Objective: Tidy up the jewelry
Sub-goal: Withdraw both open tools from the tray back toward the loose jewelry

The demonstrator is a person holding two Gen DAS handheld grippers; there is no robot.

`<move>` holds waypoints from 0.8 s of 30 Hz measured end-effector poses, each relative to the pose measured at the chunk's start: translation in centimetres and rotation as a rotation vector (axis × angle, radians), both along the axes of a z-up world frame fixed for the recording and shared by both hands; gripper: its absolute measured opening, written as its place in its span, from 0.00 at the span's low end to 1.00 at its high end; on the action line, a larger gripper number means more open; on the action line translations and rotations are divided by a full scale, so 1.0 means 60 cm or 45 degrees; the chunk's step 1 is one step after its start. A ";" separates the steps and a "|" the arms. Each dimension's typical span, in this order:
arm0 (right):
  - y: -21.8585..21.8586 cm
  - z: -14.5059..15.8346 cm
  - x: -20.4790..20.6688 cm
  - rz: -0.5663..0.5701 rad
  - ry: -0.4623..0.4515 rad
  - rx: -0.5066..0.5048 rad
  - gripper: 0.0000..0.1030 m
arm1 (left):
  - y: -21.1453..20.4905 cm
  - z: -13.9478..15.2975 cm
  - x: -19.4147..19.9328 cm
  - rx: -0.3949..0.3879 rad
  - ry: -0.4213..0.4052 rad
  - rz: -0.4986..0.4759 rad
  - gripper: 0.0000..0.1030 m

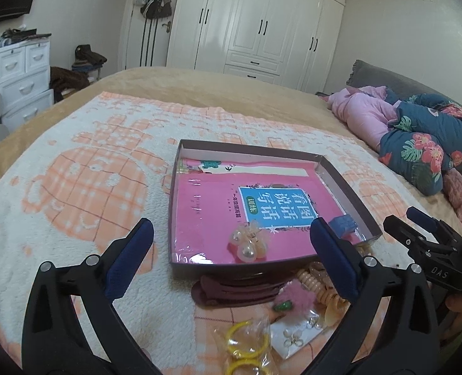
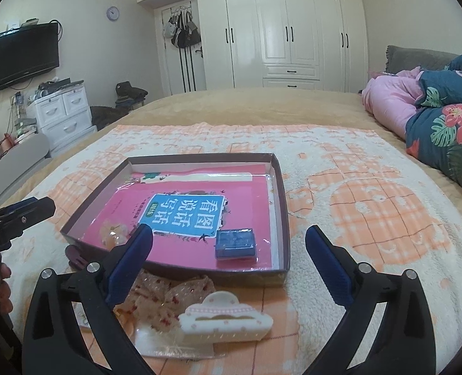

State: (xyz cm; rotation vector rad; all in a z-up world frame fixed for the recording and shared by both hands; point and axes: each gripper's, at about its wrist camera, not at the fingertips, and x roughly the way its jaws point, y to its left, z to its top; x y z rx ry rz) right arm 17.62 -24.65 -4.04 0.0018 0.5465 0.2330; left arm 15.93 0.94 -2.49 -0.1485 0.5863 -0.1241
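A shallow brown box (image 1: 180, 168) (image 2: 283, 206) with a pink book in its bottom lies on the blanket. In it are a pearl flower hair clip (image 1: 246, 242) (image 2: 113, 232) and a small blue box (image 1: 343, 225) (image 2: 235, 243). In front of the box lie a dark red clip (image 1: 231, 290), a pink pompom (image 1: 293, 300), a spiral hair tie (image 1: 318, 284), yellow hoops in a bag (image 1: 246, 340), a white claw clip (image 2: 224, 322) and a lace bow (image 2: 168, 300). My left gripper (image 1: 231, 256) is open and empty above these. My right gripper (image 2: 229, 265) is open and empty above the claw clip.
The white and orange blanket (image 1: 90, 187) covers a bed. Folded quilts (image 2: 443, 125) lie at the right. White drawers (image 2: 62, 115) stand left of the bed, and a wardrobe (image 2: 287, 31) stands behind it.
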 end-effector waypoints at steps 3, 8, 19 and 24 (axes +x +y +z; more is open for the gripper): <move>0.005 0.004 -0.018 0.011 -0.028 -0.015 0.93 | -0.001 0.003 -0.011 0.011 -0.023 -0.005 0.89; 0.015 0.007 -0.049 0.030 -0.074 -0.057 0.93 | -0.002 0.009 -0.034 0.022 -0.072 -0.023 0.89; 0.029 0.004 -0.094 0.077 -0.098 -0.084 0.93 | -0.002 0.010 -0.071 0.023 -0.118 -0.047 0.89; 0.034 0.002 -0.109 0.097 -0.104 -0.096 0.93 | 0.002 0.010 -0.082 0.030 -0.128 -0.042 0.89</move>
